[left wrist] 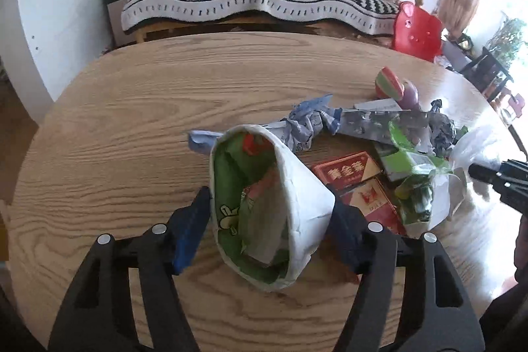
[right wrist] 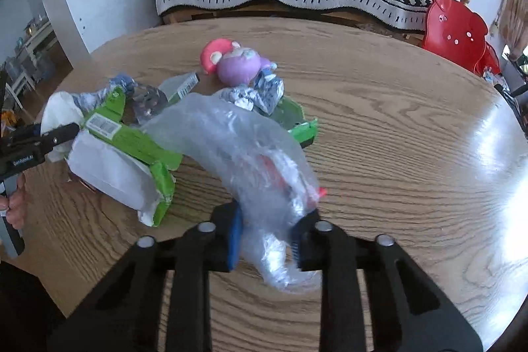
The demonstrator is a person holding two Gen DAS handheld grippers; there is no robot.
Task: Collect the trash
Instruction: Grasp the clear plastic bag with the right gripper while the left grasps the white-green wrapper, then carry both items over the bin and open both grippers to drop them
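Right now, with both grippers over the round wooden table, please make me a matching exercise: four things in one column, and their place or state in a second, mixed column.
Things:
1. white paper bag with green lining
2. clear crinkled plastic bag
3. purple and pink plush toy
4. red cigarette carton with gold characters

Places or states:
A. lies flat on the table, right of the paper bag
B. between the fingers of the left gripper, mouth open
C. on the table beyond the trash pile, untouched
D. clamped in the right gripper

Pairs: 1-B, 2-D, 3-C, 4-A
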